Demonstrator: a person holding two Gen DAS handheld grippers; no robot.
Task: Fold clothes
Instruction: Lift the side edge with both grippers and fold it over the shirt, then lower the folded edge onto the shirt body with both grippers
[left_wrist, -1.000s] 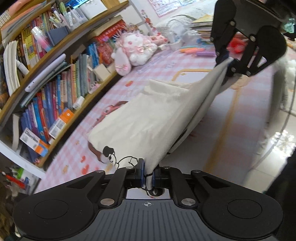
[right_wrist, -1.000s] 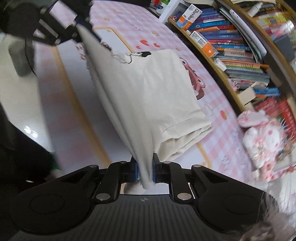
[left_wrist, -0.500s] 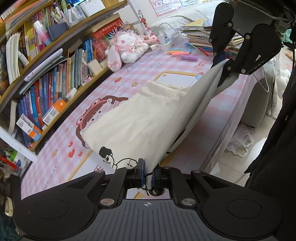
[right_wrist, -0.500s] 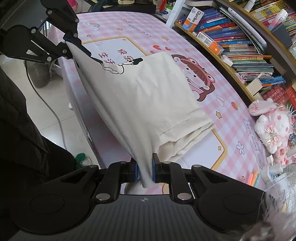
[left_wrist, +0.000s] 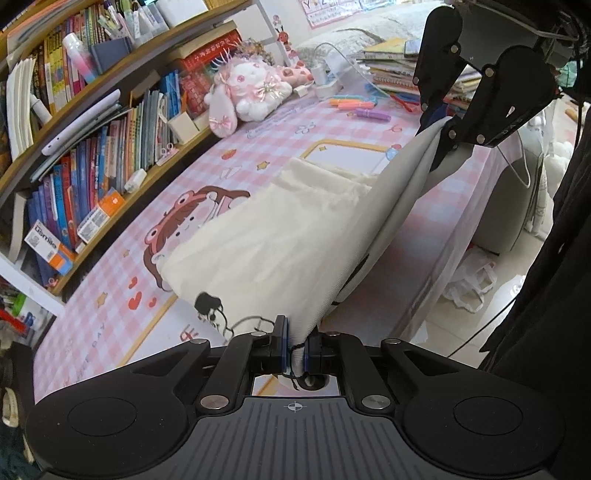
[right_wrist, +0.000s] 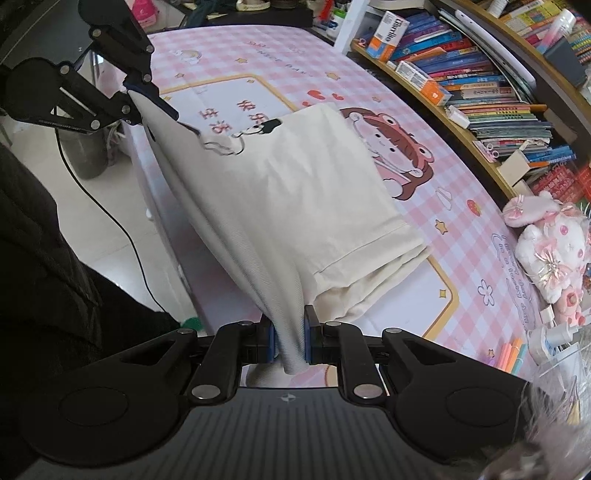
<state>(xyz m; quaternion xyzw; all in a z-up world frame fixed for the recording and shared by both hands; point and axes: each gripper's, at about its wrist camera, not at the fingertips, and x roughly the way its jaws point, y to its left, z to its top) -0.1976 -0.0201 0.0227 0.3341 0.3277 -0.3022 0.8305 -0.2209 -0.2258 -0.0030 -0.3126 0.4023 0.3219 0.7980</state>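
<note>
Left tool (left_wrist: 294, 354) clamped tight on one end of the shirt (left_wrist: 280, 243) edge, fabric bunched between the fingers. Right tool (right_wrist: 289, 341) likewise closed on the other end of that edge, cloth hanging through below the fingers. Edge pulled taut between the two, lifted off the tabletop (right_wrist: 424, 229) at its near side, toward the floor (right_wrist: 110, 236). Rest of shirt draped down onto the tabletop, folded layers and hem resting flat beside the printed cartoon girl (right_wrist: 395, 155). Black cartoon print (right_wrist: 255, 131) on the shirt near the left tool end. Plush bunny (left_wrist: 251, 92) well beyond the shirt, against the bookshelf (left_wrist: 92, 122). Markers (left_wrist: 362, 109) and book stack (left_wrist: 399, 70) past the shirt's far end. Dark sleeve (right_wrist: 40, 236) at the tabletop's near edge.
</note>
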